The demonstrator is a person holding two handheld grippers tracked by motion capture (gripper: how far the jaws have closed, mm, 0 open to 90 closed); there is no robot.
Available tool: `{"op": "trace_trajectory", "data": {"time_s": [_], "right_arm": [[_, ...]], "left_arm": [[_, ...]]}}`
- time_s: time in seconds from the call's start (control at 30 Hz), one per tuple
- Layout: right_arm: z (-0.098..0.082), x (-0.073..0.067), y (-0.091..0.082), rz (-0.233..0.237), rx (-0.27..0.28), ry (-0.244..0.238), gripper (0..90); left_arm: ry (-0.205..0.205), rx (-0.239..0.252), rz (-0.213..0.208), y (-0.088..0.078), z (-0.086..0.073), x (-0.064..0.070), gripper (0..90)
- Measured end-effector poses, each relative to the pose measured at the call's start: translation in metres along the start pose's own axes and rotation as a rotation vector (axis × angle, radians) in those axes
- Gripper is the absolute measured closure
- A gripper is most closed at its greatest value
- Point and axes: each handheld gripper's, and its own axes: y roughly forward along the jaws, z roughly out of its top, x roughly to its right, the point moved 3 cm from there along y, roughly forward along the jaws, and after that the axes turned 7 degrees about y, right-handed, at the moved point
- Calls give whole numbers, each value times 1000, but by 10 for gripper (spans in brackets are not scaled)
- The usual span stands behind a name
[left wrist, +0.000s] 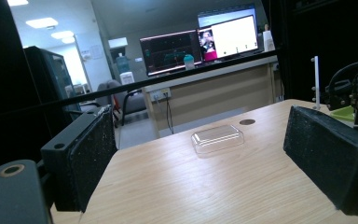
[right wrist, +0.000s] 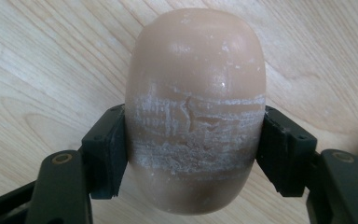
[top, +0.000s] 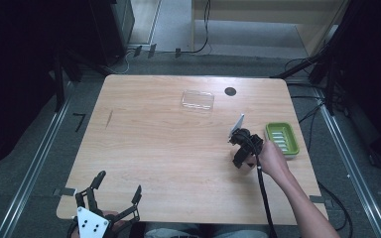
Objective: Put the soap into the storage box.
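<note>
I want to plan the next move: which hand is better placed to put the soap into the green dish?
Right. The right gripper is already shut on the soap, close beside the green dish. The left gripper waits open at the table's near left edge, far from both.

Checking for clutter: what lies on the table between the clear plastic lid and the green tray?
High view: no object, just bare wooden table between the clear plastic lid and the green rectangular tray.
</note>
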Motion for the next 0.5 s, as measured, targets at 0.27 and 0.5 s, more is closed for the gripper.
{"op": "trace_trajectory", "data": {"time_s": [0.27,0.5], "right_arm": [[-6,6,-4,3,-7,2,338],[-11,11,-5,3,-10,14,338]], "left_arm": [[0,0,-1,0,0,0,99],[0,0,-1,0,0,0,99]]}}
